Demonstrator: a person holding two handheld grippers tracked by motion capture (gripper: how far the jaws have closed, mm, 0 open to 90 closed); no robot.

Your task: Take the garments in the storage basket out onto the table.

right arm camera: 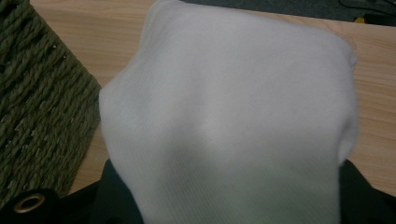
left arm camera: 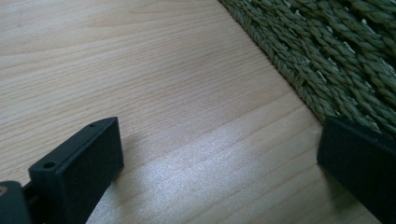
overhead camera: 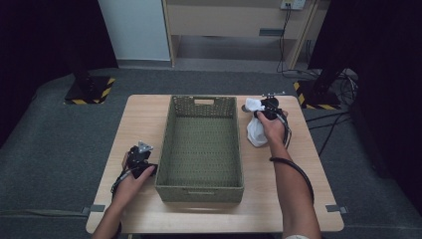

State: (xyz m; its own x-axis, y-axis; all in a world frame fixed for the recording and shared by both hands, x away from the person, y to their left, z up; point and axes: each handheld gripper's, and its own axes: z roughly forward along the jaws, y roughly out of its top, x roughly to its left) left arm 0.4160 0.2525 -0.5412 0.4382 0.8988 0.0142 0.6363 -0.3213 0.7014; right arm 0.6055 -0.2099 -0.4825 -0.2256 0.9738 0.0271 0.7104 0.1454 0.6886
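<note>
A: Right gripper [overhead camera: 263, 107]?
B: Pinching a soft white knitted cloth [right arm camera: 229, 121], far right of the table, just beside the green woven rectangular basket [overhead camera: 201, 186]. Cloth hangs down to the light wooden tabletop [overhead camera: 144, 114], likely gripped high so it can clear the basket wall.
A: Left gripper [left arm camera: 219, 154]?
B: Jaws spread, nothing between, parked near-left beside the basket, probably just keeping clear.

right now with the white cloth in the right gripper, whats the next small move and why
Probably carry the white cloth sideways over the rim of the green woven basket. The right gripper is shut on it beside the basket's far right corner, part of the cloth hangs toward the wooden table, and the basket looks empty.
</note>
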